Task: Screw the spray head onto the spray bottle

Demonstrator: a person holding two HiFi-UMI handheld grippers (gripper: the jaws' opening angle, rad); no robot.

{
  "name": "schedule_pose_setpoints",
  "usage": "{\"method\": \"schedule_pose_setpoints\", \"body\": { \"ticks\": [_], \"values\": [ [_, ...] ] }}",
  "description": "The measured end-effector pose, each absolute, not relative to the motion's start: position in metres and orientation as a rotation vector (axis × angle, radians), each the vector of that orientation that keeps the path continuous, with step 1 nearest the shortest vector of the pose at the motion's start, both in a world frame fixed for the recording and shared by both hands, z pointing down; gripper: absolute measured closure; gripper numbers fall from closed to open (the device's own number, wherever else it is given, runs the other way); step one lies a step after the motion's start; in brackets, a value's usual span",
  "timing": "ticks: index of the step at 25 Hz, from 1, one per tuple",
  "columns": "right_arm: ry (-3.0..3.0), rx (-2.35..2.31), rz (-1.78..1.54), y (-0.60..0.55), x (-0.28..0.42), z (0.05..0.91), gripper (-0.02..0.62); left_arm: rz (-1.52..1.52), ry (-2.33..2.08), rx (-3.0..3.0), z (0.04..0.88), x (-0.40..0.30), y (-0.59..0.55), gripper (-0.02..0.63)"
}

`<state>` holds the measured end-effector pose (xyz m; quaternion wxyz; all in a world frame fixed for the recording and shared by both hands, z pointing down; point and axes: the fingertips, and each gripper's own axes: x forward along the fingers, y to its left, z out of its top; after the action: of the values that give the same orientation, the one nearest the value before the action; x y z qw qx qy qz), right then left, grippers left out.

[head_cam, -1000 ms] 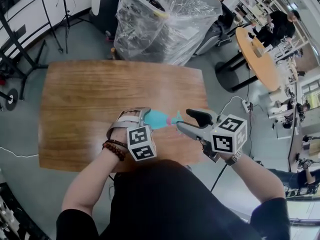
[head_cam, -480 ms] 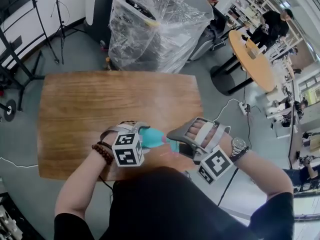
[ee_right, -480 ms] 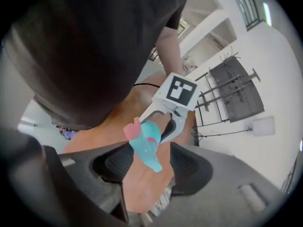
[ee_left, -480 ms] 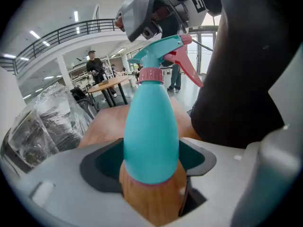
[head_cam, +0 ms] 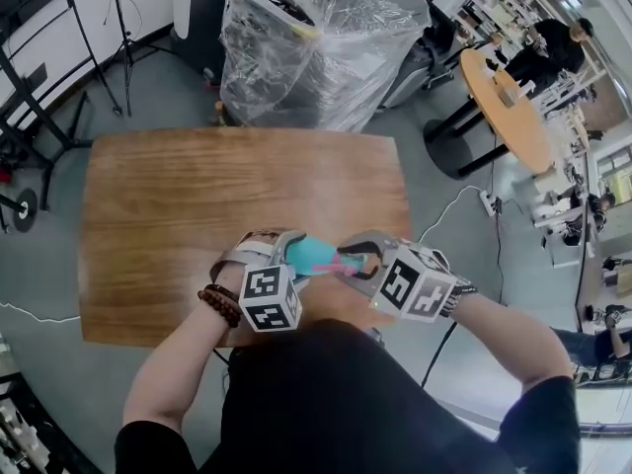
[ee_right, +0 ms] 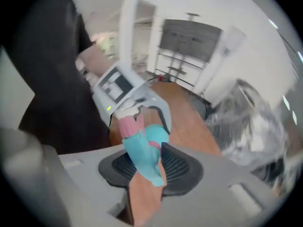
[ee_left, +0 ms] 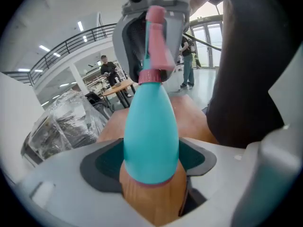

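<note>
The left tongs (head_cam: 279, 249) sit at a medium spread and clamp the fat lower end of the teal spray bottle (ee_left: 151, 136), one pad on each side. In the head view the bottle shows at lower centre of the frame, over the near edge of the wooden surface (head_cam: 197, 205), its neck pointing to the right of the frame. The pink and teal spray head (ee_left: 156, 46) sits on that neck. The right tongs (head_cam: 360, 255) come in from the right; their jaws have just been closing and stand narrow, with the spray head between them, and in that blurred view the pads seem to press on it. A bulky load wrapped in clear plastic (head_cam: 316, 47) stands at upper centre.
</note>
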<state>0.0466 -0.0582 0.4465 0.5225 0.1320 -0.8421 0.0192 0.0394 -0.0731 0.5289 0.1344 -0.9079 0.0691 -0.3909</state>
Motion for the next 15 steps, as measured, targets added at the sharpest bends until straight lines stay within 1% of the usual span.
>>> {"method": "schedule_pose_setpoints", "body": {
  "ticks": [3, 5, 6, 9, 11, 15],
  "values": [
    [-2.038, 0.667, 0.653, -0.084, 0.059, 0.454, 0.476, -1.133, 0.385, -2.576, 0.533, 0.039, -0.089, 0.224],
    [-2.03, 0.792, 0.888, -0.091, 0.062, 0.458, 0.476, -1.129, 0.456, -2.567, 0.538, 0.04, -0.093, 0.224],
    [-2.035, 0.821, 0.935, -0.093, 0.062, 0.458, 0.474, -1.12, 0.476, -2.581, 0.54, 0.041, -0.094, 0.224],
    [-2.095, 0.829, 0.842, -0.095, 0.061, 0.453, 0.474, -1.065, 0.519, -2.662, 0.542, 0.044, -0.094, 0.224],
    [-2.133, 0.817, 0.731, -0.096, 0.062, 0.445, 0.442, -1.02, 0.545, -2.73, 0.544, 0.046, -0.096, 0.224],
    [-2.176, 0.832, 0.614, -0.098, 0.067, 0.43, 0.436, -0.92, 0.615, -2.935, 0.558, 0.043, -0.103, 0.222]
  ]
}}
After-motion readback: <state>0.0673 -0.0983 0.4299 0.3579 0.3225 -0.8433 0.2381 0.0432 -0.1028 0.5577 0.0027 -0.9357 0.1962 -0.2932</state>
